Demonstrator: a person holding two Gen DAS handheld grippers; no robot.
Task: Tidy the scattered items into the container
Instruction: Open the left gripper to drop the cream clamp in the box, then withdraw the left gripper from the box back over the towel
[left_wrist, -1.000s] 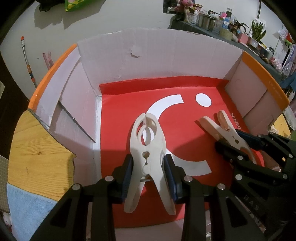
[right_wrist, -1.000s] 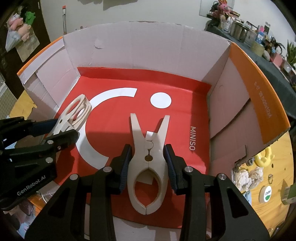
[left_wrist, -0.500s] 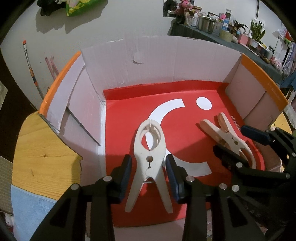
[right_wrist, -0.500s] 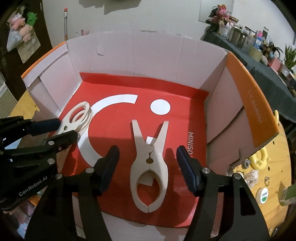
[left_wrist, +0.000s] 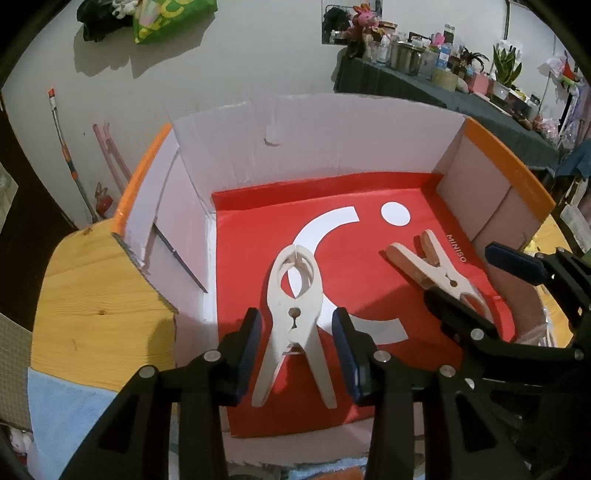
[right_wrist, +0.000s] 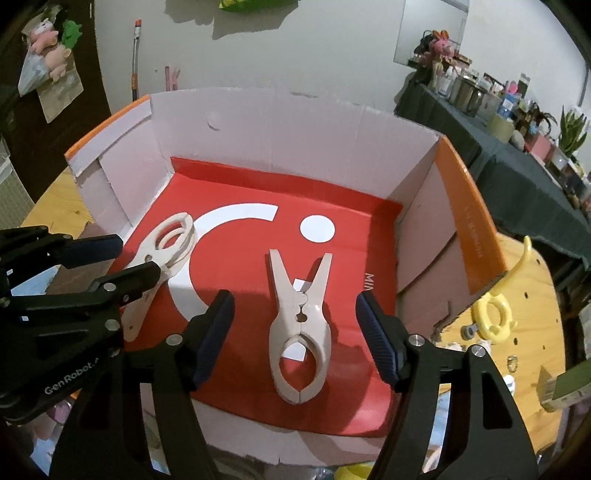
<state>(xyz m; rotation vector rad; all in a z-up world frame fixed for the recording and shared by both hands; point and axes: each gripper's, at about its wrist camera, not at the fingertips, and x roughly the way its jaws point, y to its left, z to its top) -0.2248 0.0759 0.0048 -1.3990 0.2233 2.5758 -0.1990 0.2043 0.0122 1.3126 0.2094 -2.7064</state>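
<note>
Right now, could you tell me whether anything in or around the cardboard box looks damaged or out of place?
The cardboard box is worn: a small tear marks its back wall, and the left flap's edge is ragged. A yellow clip lies outside on the wooden table, while two pale clips lie inside.

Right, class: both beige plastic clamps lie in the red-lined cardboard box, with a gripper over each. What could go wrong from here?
1. The left gripper has its pads close on either side of its beige plastic clamp; lifting off crooked could snag it and drag it along.
2. The right gripper jaws are opening, with its beige clamp lying free between them. The two grippers crowd together over the red-lined cardboard box, so a careless withdrawal might knock them together.
</note>
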